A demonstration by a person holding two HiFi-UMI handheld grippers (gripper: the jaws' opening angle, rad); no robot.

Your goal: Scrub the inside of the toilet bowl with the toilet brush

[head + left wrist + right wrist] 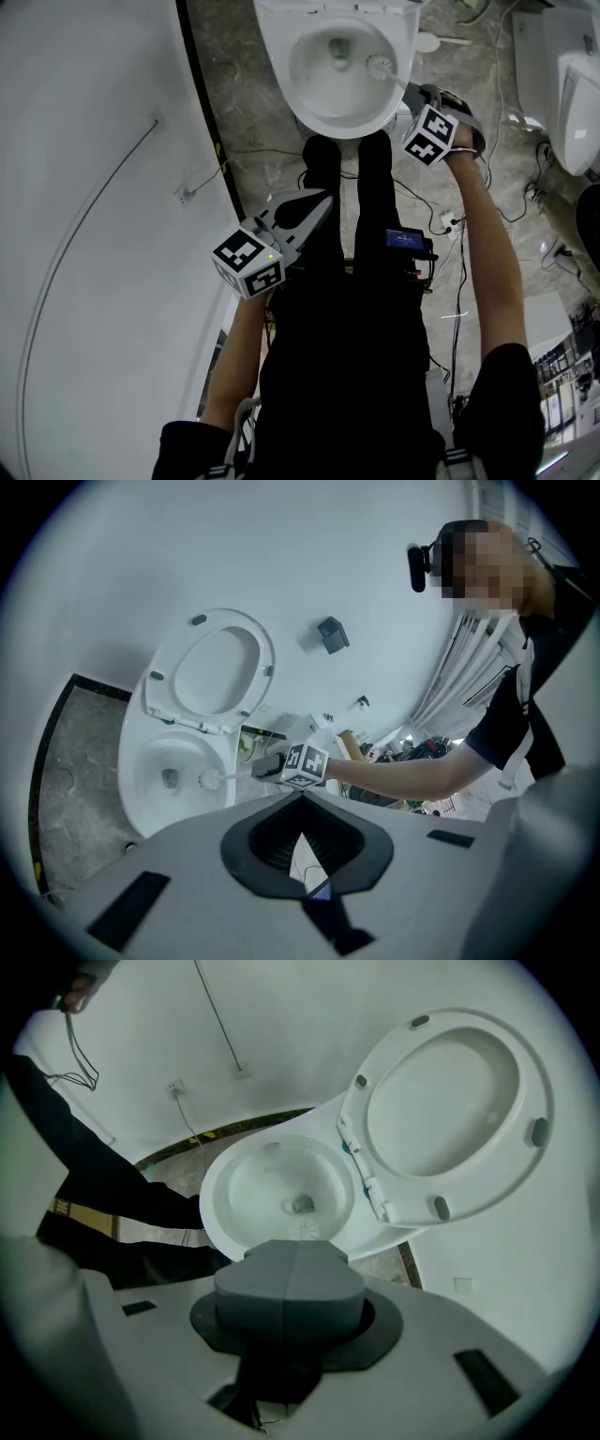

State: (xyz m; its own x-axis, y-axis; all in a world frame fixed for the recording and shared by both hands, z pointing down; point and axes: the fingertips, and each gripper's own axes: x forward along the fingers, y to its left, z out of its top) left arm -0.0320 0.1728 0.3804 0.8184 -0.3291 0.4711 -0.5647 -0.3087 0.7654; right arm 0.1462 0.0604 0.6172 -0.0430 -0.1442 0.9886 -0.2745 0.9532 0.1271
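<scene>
Right gripper (pixel 289 1265): fingers (pixel 253 1290) pressed together, clamped on the handle of the toilet brush (pixel 380 66). The bristle head lies inside the toilet bowl (pixel 342 127), against its right inner wall, beside the drain, at the top centre of the head view. Left gripper (pixel 302 844): fingers (pixel 267 841) apart, nothing between them, held at frame centre, well apart from the bowl, over the person's dark legs (pixel 361 187). Seat (pixel 450 1101): raised upright behind the bowl. Grey marbled floor (pixel 244 112) surrounds the toilet.
</scene>
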